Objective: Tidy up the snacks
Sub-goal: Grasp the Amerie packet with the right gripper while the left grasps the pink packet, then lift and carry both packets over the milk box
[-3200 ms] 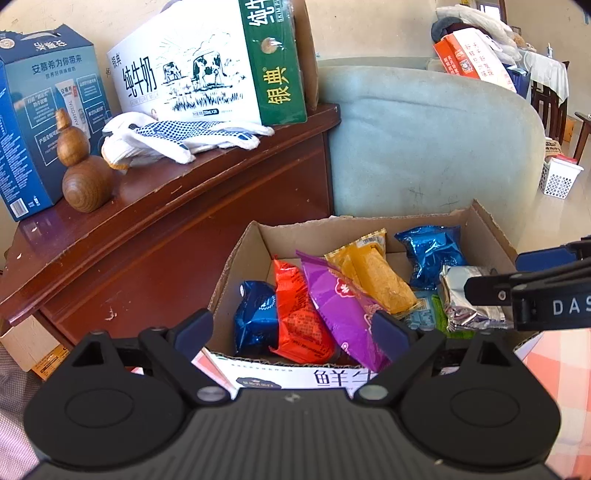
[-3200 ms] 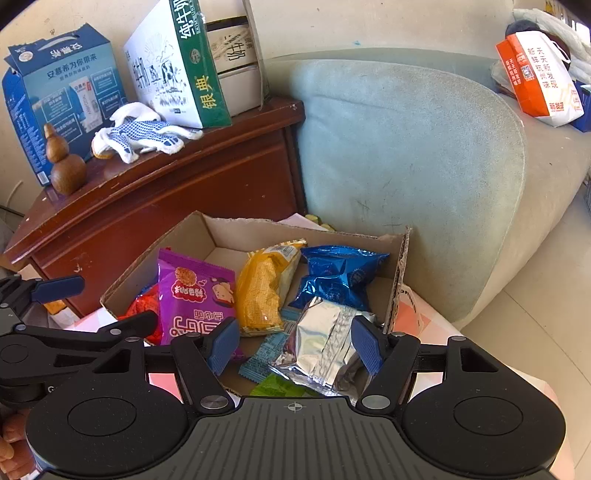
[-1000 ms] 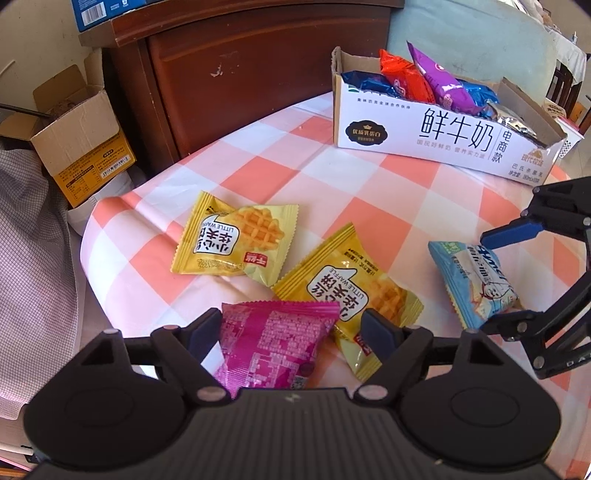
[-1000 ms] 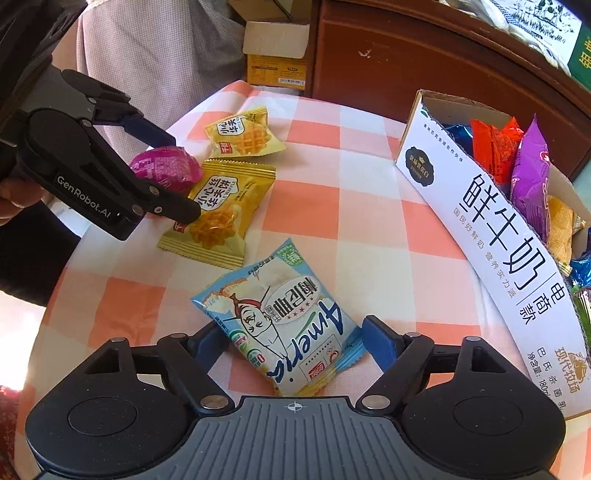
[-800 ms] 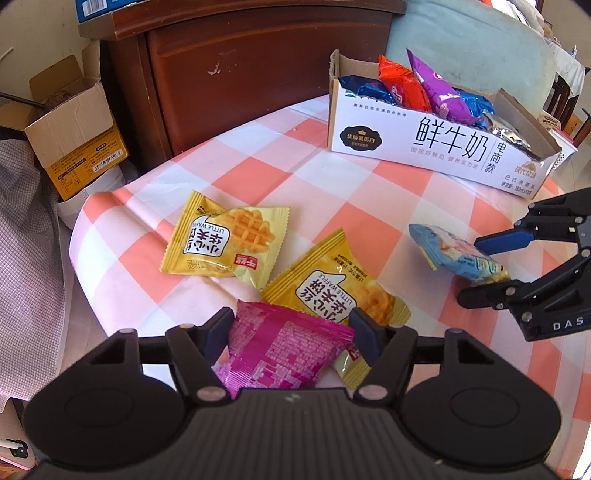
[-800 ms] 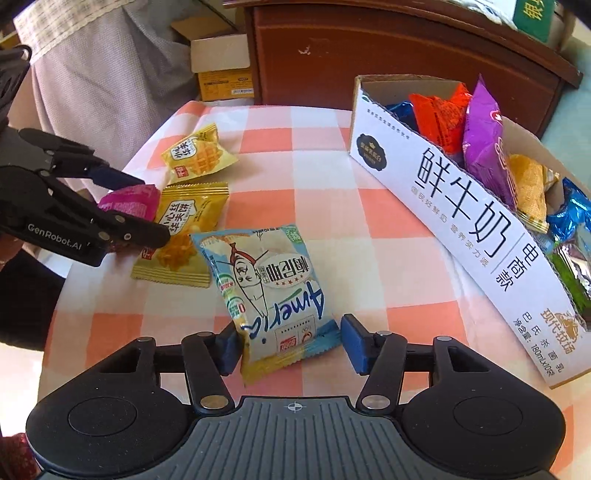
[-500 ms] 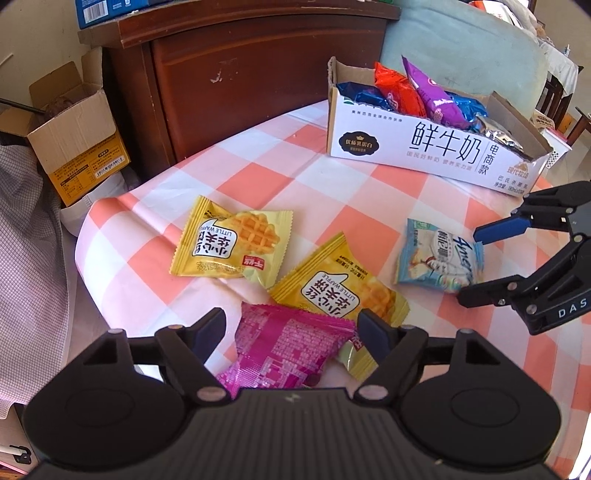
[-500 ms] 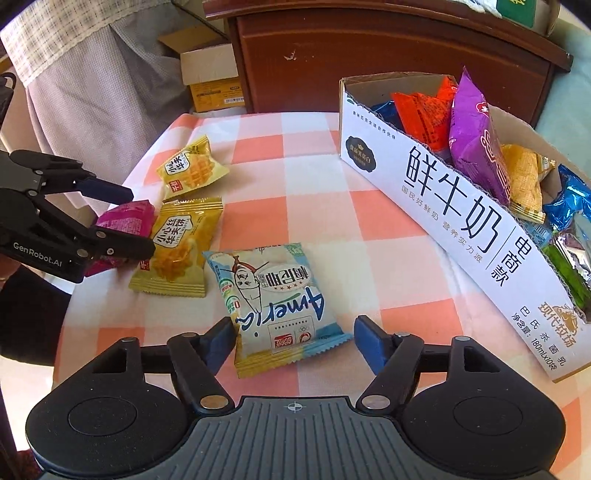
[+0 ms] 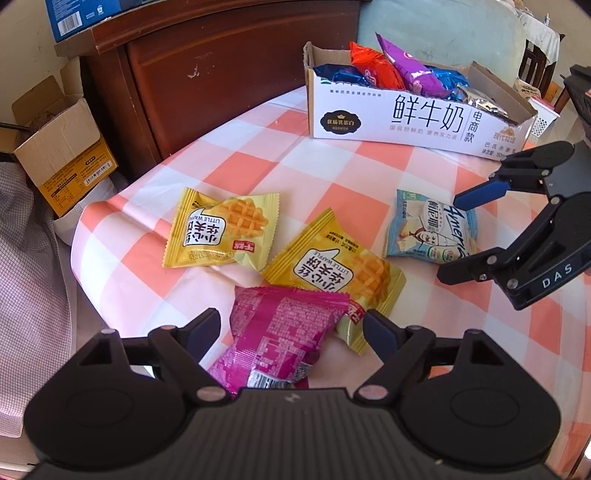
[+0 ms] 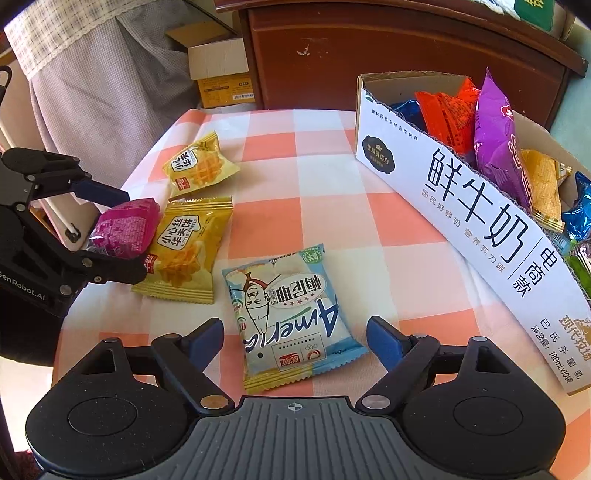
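A pink snack packet (image 9: 280, 332) lies on the checked tablecloth (image 9: 332, 166) between the jaws of my left gripper (image 9: 293, 332). Those jaws are opening and the pads stand clear of it. A light blue packet (image 10: 291, 314) lies flat between the jaws of my right gripper (image 10: 295, 332), which are opening too, without touching it. Two yellow waffle packets (image 9: 221, 229) (image 9: 332, 266) lie beside the pink one. Each view shows the other tool: the right gripper (image 9: 450, 238) and the left gripper (image 10: 135, 234). A white milk carton box (image 9: 406, 114) holds several snacks.
The box (image 10: 461, 206) stands at the table's far right edge. Behind the table (image 10: 314, 184) is a dark wooden cabinet (image 9: 221, 74). An open cardboard box (image 9: 55, 147) sits on the floor at the left, beside checked grey fabric (image 10: 92, 74). A pale sofa (image 9: 443, 33) is behind the box.
Both grippers came from over the box down to the table. The right one pinched and tilted the blue packet, then let it drop flat. Both pairs of jaws have spread wider.
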Demonstrator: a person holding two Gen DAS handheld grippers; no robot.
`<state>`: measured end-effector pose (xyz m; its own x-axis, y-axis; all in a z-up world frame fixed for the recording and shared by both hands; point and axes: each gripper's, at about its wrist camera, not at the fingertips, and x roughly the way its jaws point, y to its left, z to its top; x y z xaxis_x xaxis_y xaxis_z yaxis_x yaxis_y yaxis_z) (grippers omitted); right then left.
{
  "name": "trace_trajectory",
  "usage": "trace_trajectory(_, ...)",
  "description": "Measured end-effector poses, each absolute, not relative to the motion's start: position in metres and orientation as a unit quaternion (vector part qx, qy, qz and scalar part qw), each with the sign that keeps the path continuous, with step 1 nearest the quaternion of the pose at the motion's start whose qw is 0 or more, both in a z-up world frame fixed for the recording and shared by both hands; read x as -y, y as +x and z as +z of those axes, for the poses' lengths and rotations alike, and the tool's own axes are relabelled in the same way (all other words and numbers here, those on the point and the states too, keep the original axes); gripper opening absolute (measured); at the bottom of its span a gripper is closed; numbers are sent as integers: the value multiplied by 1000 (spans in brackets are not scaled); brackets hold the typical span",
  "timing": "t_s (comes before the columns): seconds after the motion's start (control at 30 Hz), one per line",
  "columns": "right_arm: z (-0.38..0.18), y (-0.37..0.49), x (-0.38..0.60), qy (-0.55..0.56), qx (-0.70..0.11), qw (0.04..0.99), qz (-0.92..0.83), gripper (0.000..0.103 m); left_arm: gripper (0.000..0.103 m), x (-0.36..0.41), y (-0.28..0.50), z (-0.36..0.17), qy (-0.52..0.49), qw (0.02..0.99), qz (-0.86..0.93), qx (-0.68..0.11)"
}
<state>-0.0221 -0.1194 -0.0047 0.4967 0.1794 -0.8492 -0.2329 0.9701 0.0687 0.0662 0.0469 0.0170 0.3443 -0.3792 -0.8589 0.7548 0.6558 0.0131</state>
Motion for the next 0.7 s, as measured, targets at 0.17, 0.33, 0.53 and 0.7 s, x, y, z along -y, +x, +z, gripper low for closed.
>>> trace_trajectory(0.17, -5, -23, 117, -31, -483, 867, 120, 82, 78, -46, 64, 12, 222, 788, -358, -449)
trace_trajectory(0.33, -3, -26, 116, -45, -474, 871, 120, 61, 55, -45, 62, 11, 213, 775, -377, -461)
trace_trajectory(0.53, 0, -27, 117, -39, -468, 875, 120, 51, 42, -45, 62, 15, 217, 779, -375, -453)
trace_trajectory(0.7, 5, -31, 114, -46, -457, 880, 120, 50, 41, -46, 63, 23, 215, 789, -368, -442)
